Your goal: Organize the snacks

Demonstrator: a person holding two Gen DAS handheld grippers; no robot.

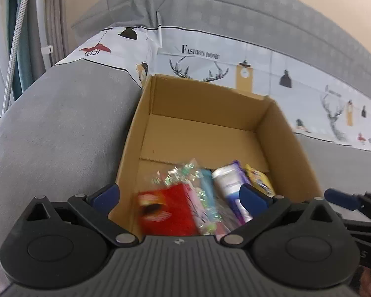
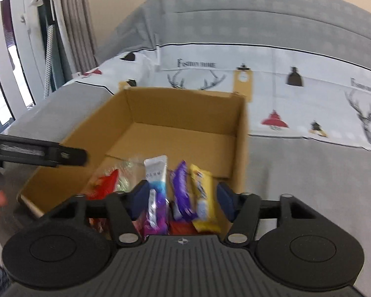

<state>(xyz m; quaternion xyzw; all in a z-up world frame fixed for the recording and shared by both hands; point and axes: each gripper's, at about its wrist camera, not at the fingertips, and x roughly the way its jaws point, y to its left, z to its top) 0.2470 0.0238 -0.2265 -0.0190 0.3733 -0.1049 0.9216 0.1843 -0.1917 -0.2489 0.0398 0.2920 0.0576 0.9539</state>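
An open cardboard box [image 1: 205, 136] stands on a grey sofa, also in the right wrist view [image 2: 185, 126]. Several snacks lie at its near end: a red pack [image 1: 168, 208], a clear crinkly wrapper [image 1: 185, 173], a white-and-purple pack [image 1: 231, 185], a yellow bar [image 1: 258, 182]. The right wrist view shows the white-and-purple pack [image 2: 157, 185], a purple bar [image 2: 181, 193], the yellow bar [image 2: 202, 198] and the red pack [image 2: 104, 185]. My left gripper [image 1: 179, 196] is open above the snacks, empty. My right gripper [image 2: 181, 198] is open above them, empty.
A grey sofa armrest [image 1: 57, 128] rises left of the box. A printed white cloth [image 2: 296, 94] covers the seat behind it, with the sofa back [image 2: 259, 17] beyond. The other gripper's side [image 2: 37, 152] reaches in from the left. Grey seat [image 2: 309, 173] lies right of the box.
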